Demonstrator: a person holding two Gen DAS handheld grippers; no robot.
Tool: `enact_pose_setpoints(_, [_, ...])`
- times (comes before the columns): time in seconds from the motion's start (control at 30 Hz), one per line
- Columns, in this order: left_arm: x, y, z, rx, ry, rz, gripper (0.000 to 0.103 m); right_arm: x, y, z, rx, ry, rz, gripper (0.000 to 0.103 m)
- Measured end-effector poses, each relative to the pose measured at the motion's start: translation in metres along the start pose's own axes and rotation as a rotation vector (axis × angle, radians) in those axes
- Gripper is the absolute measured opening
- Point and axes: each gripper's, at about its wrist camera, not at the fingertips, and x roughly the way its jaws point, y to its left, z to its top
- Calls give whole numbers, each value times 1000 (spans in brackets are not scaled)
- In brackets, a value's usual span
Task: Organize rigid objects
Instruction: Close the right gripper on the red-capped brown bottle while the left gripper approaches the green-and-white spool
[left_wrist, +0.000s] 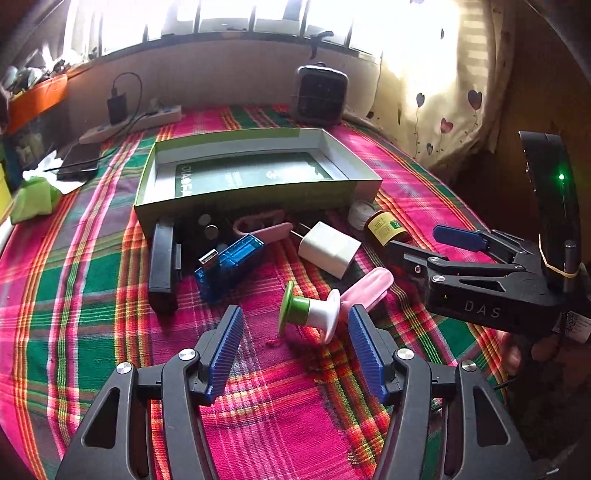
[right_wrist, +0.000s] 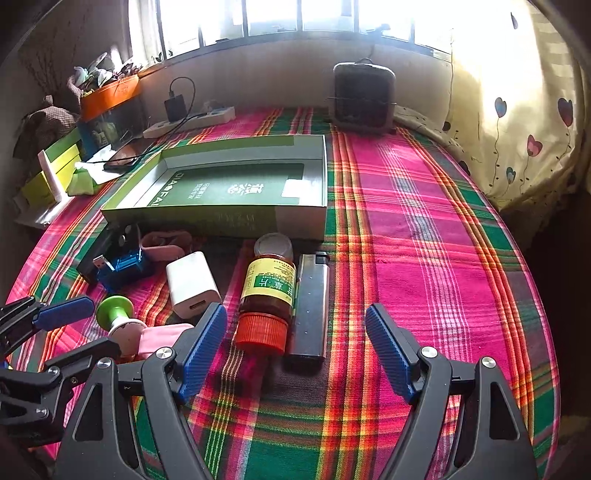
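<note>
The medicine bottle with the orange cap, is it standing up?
No, the medicine bottle lies on its side on the cloth, right beside the black lighter.

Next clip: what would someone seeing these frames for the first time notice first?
Probably the loud pink-and-green plaid cloth, then the open green box in the middle, holding only a green printed card. In front of the box lies a clutter: brown pill bottle, lighter, white charger, blue USB gadget. Both grippers, left and right, are open.
</note>
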Motion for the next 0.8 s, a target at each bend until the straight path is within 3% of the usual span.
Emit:
enact_pose_setpoints(0.27, [10,6,3,-15,20,-1,58,5,1,4,-13,7,-3,77])
enact_pose_setpoints(0.6, [17,10,6,-28,33,-14,55,13,2,5,-17,30,6,55])
enact_pose_setpoints(0.8, [19,10,8,-26,31,-40,47,12,1,5,-12,29,12,53])
